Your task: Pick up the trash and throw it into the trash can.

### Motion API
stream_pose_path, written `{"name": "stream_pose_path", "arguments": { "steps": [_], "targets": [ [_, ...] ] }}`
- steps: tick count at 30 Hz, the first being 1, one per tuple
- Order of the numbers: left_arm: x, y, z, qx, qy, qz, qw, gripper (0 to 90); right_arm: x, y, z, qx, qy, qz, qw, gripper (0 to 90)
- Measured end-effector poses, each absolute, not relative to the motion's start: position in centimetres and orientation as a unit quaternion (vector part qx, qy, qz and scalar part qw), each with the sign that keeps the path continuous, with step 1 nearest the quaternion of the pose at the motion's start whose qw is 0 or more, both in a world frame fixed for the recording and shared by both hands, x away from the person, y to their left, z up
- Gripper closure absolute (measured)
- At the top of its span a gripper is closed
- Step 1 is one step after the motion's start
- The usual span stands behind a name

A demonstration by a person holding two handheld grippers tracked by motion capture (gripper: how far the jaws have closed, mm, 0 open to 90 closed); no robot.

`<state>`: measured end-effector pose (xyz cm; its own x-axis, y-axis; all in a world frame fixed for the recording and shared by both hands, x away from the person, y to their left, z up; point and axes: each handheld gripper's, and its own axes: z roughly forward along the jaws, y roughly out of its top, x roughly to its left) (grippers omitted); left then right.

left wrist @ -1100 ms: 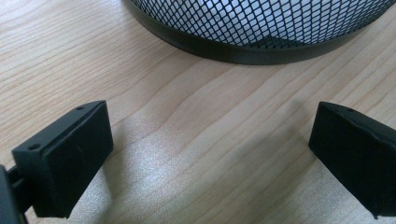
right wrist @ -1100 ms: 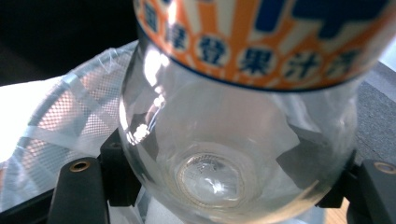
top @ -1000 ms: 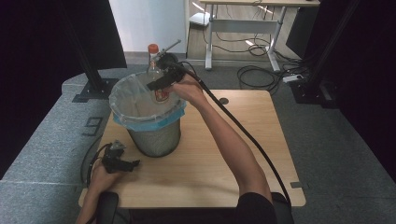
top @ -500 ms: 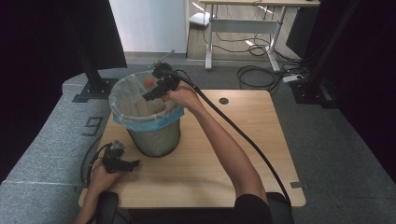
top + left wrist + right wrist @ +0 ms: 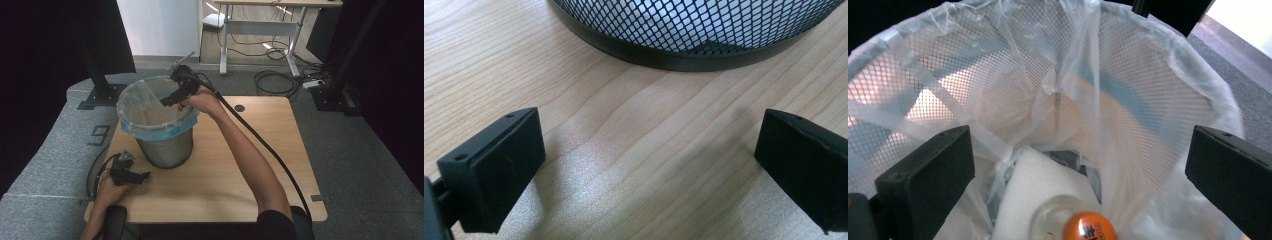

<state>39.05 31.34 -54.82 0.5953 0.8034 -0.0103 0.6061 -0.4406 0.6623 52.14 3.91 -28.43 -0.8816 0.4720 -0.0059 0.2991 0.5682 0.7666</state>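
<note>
A black mesh bin (image 5: 166,146) with a clear, blue-edged liner (image 5: 150,107) stands on the left half of the wooden table (image 5: 235,170). My right gripper (image 5: 168,101) hovers over the bin's far right rim, open, pointing down into it. In the right gripper view its jaws stand wide apart (image 5: 1080,150) with nothing between them. Below them a clear bottle (image 5: 1053,220) with an orange cap (image 5: 1089,226) lies at the bottom beside a white foam piece (image 5: 1040,182). My left gripper (image 5: 141,175) rests open on the table, close to the bin's base (image 5: 694,47).
The right gripper's black cable (image 5: 270,150) trails across the table toward the near edge. A small round hole (image 5: 240,107) sits at the table's far side. Black stands (image 5: 95,75) and a desk (image 5: 265,20) stand on the floor beyond.
The right gripper brought the orange-capped bottle from the far rim down over the bin and let it go; the bottle now lies inside. The left gripper has stayed put.
</note>
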Motion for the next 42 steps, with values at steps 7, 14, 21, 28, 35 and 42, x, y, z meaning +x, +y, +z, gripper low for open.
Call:
{"name": "stream_pose_path", "arguments": {
  "steps": [7,14,21,28,35,42],
  "targets": [
    [39.0,31.3,-54.8,0.834,0.422,0.155,0.318,0.0,51.9,2.1,-27.7,0.219,0.879,0.41,0.102,0.0],
    [39.0,31.3,-54.8,0.834,0.422,0.155,0.318,0.0,51.6,0.0,-27.4,0.227,0.875,0.41,0.123,0.0],
    [39.0,31.3,-54.8,0.834,0.422,0.155,0.318,0.0,51.6,-2.7,-27.8,0.241,0.871,0.406,0.135,0.0],
    [39.0,31.3,-54.8,0.835,0.422,0.155,0.318,0.0,51.5,-4.7,-28.4,0.253,0.869,0.402,0.139,0.0],
    [39.0,31.3,-54.8,0.835,0.422,0.155,0.318,0.0,51.0,-6.7,-29.3,0.272,0.863,0.404,0.132,0.0],
    [39.0,31.3,-54.8,0.834,0.422,0.155,0.318,0.0,50.4,-9.7,-30.3,0.288,0.853,0.412,0.14,0.0]
  ]
}}
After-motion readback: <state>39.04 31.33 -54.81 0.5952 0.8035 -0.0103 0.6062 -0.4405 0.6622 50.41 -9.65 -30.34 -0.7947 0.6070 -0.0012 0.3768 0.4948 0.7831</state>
